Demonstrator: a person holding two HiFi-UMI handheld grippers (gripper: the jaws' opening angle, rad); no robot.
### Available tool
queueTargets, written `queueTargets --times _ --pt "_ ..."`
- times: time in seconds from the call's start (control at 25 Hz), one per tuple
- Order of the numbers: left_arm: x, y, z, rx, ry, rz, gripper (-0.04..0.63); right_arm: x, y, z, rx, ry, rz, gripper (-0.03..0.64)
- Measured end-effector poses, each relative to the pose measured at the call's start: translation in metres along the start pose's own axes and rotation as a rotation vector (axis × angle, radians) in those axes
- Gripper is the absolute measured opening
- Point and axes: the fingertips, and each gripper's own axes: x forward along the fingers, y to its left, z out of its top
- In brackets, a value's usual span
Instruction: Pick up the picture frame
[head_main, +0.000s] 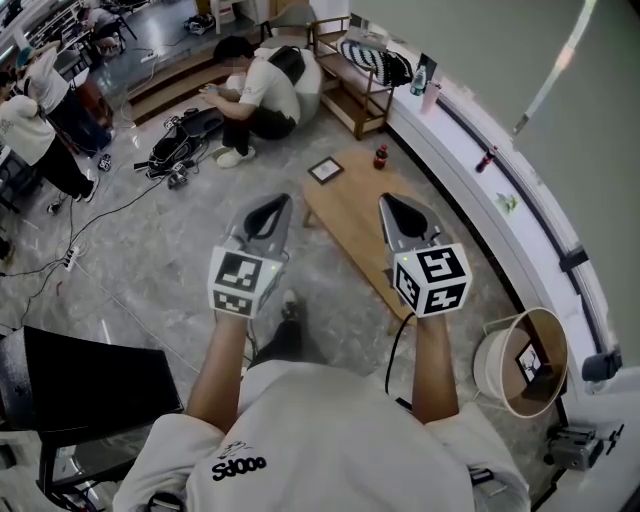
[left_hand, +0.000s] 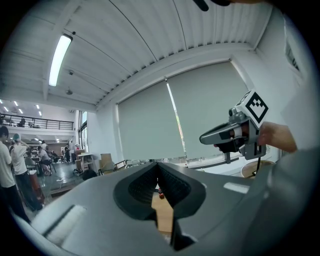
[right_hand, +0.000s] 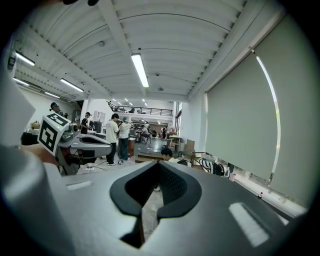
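Hall, grey floor, low table ahead | frame lying at its far-left edge, untouched | left gripper and right gripper hovering well short, both closed on nothing | approach and grasp remaining, by my reading.

The low table lies open above; a bottle stands near the picture frame.

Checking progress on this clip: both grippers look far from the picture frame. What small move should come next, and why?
Probably carry the left gripper forward and down toward the picture frame, which lies on the wooden table's far corner. Both it and the right gripper hover well short of the frame, jaws shut on nothing, so approach comes before any grasp.
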Motion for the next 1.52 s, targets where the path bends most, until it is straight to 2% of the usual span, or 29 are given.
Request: queueTargets --times 0.32,0.6,0.96,1.28,1.52 --pt "0.054 0.036 -0.011 -0.007 0.001 -0.005 0.009 0.057 -0.034 -0.002 0.015 0.006 -0.011 0.003" --pt "0.115 0.090 -0.026 -0.023 0.025 -0.003 0.009 0.129 -0.070 0.006 0.043 0.015 -0.031 0.003" --pt "0.183 0.151 -0.018 -0.034 0.019 -0.027 0.009 0.207 -0.099 0.032 0.032 0.022 -0.042 0.003" --pt "0.219 0.180 -0.027 -0.042 0.030 -0.061 0.009 0.248 -0.114 0.032 0.052 0.043 -0.071 0.003" --pt "0.241 0.204 -0.047 -0.052 0.044 -0.084 0.009 0.280 -0.119 0.030 0.111 0.024 -0.083 0.003"
